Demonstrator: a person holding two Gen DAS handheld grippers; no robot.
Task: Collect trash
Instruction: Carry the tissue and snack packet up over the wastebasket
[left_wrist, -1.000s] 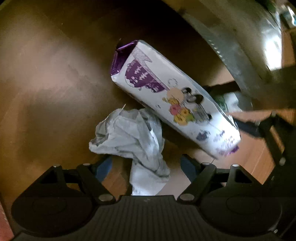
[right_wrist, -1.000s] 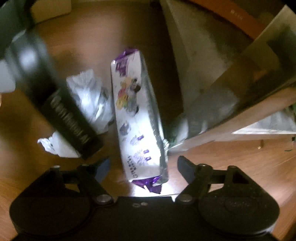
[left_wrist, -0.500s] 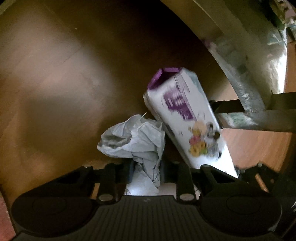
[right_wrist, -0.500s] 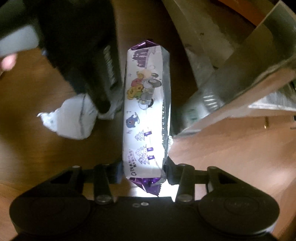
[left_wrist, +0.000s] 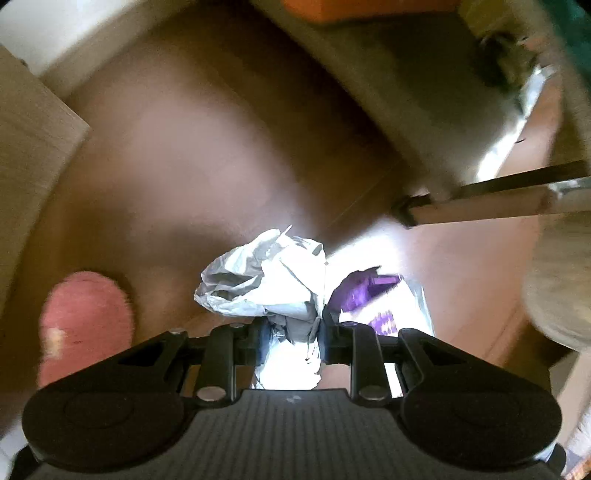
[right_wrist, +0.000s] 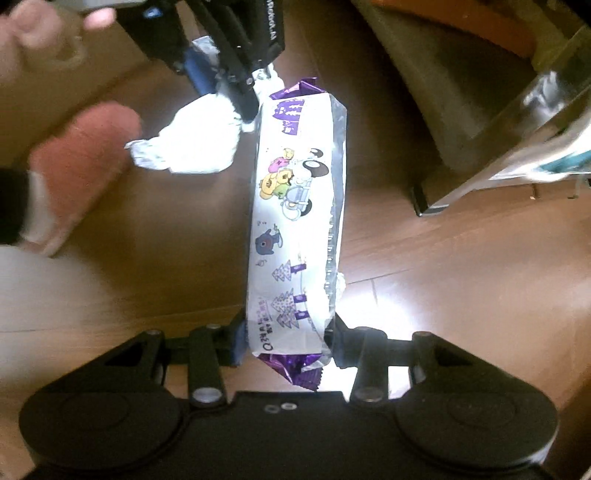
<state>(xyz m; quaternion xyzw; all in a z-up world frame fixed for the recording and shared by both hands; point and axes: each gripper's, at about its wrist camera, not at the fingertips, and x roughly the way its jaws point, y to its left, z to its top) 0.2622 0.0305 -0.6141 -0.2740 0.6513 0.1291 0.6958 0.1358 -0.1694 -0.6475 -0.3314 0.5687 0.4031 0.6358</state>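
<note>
Here, left gripper (left_wrist: 291, 338) jaws pinching crumpled paper (left_wrist: 264, 282), right gripper (right_wrist: 286, 339) jaws clamping snack wrapper (right_wrist: 295, 221) just beside the paper, above the wooden floor (right_wrist: 461, 277).

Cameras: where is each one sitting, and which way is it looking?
Left wrist: on the left gripper, facing down at the floor; its fingers pinch crumpled paper; a pink slipper shows.
Right wrist: on the right gripper, facing down; its fingers clamp the snack wrapper; a hand shows.
Shared: paper, wrapper, slipper, floor.
</note>
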